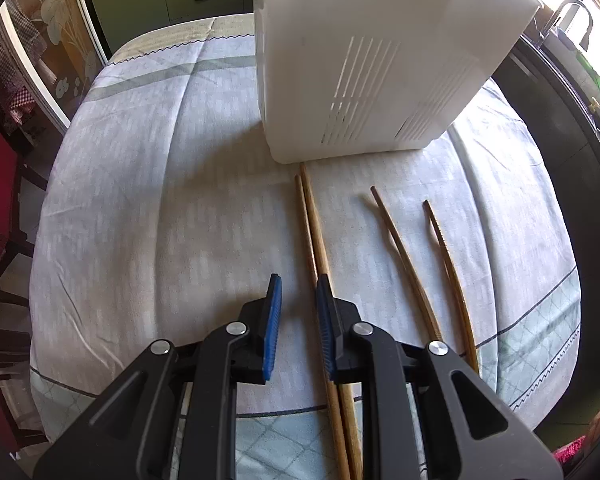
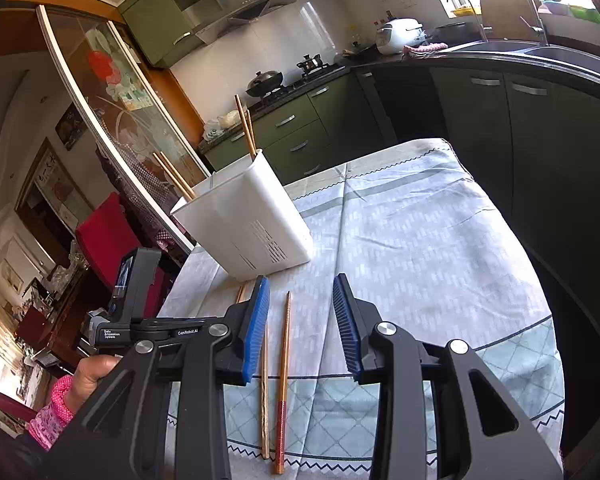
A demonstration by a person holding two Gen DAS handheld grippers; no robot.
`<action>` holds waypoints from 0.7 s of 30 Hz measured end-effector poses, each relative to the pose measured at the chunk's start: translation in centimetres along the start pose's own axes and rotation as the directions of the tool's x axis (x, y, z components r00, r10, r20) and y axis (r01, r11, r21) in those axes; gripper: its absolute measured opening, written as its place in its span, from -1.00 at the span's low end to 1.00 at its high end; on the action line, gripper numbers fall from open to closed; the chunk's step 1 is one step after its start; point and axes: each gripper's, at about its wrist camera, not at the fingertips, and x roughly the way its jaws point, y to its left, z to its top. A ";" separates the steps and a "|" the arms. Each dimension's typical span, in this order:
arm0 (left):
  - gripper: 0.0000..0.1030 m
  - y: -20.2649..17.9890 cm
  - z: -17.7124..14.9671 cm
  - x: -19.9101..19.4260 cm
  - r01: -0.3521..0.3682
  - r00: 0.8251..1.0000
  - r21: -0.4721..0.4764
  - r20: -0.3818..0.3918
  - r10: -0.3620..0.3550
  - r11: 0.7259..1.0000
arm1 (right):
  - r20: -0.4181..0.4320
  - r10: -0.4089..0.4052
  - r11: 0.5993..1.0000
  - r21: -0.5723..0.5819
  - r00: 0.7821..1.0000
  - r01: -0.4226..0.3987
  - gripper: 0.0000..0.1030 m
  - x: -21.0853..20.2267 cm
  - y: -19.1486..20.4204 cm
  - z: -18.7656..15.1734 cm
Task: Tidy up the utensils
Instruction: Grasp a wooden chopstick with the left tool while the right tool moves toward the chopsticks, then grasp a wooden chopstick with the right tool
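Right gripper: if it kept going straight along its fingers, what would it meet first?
Probably the tablecloth, near the red-tipped chopstick lying between the open fingers of the right gripper. The white holder sits left of that line; depth is uncertain.

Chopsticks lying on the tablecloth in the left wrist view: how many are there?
4. Two lie together by the left tongs' right pad; one and another lie further right. The holder may hide others.

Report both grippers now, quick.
Left gripper: open, holding nothing; the chopstick pair lies at its right pad.
Right gripper: open, holding nothing; one chopstick lies between its pads.
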 end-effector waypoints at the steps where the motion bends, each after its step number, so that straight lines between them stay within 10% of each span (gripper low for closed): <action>1: -0.66 -0.1 0.0 0.2 0.003 1.000 -0.002 -0.008 -0.003 1.000 | -0.001 0.003 1.000 0.001 1.000 -0.003 -0.35 0.0 0.0 0.0; 15: -0.90 -0.8 0.9 1.0 -0.017 1.000 -0.002 -0.007 0.017 1.000 | -0.014 0.019 0.999 0.032 1.000 -0.018 -0.35 0.1 -0.5 0.0; 21: -0.90 1.0 0.4 -2.5 0.010 0.994 -0.025 0.113 -0.007 1.000 | -0.036 0.021 1.000 0.017 0.999 -0.020 -0.35 0.9 0.1 -0.1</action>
